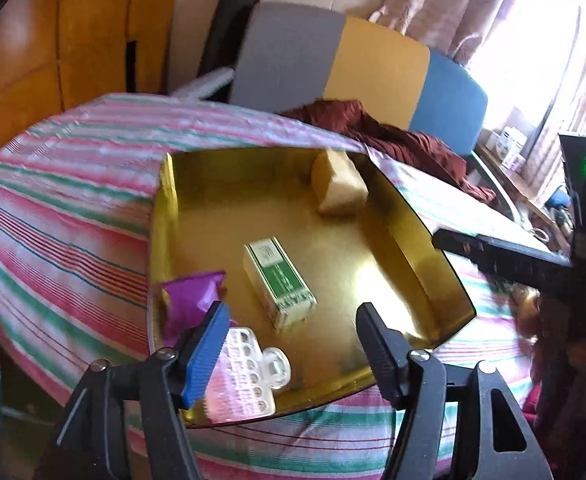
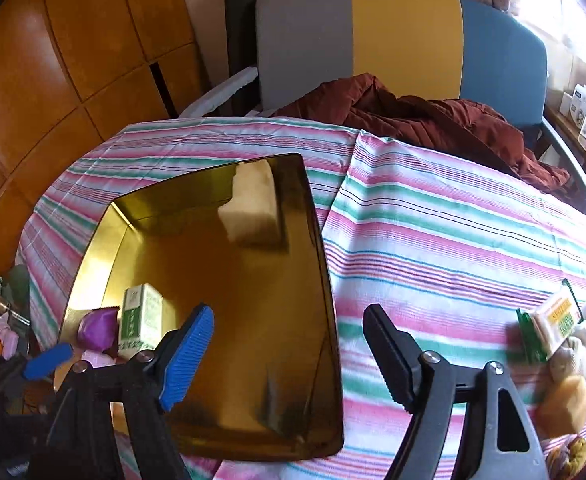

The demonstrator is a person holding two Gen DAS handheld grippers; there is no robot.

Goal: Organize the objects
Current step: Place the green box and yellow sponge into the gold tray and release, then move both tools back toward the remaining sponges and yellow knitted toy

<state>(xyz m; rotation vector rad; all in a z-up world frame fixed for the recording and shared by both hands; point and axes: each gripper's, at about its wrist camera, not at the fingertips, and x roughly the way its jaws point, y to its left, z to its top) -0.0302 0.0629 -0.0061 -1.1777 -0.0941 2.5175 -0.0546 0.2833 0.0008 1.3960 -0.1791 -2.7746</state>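
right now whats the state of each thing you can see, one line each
left hand-held gripper: open, empty, over the tray's near edge
right hand-held gripper: open, empty
gold tray: flat on the striped cloth
green and white box: lying on its side in the tray
purple packet: sealed, by the tray's left wall
blister pack: flat in the tray's near corner
tan block: in the tray's far corner
green and yellow packet: outside the tray, on the cloth

My left jaw hides part of the blister pack point(image 1: 245, 376); the snack pile point(image 2: 569, 368) runs off frame.
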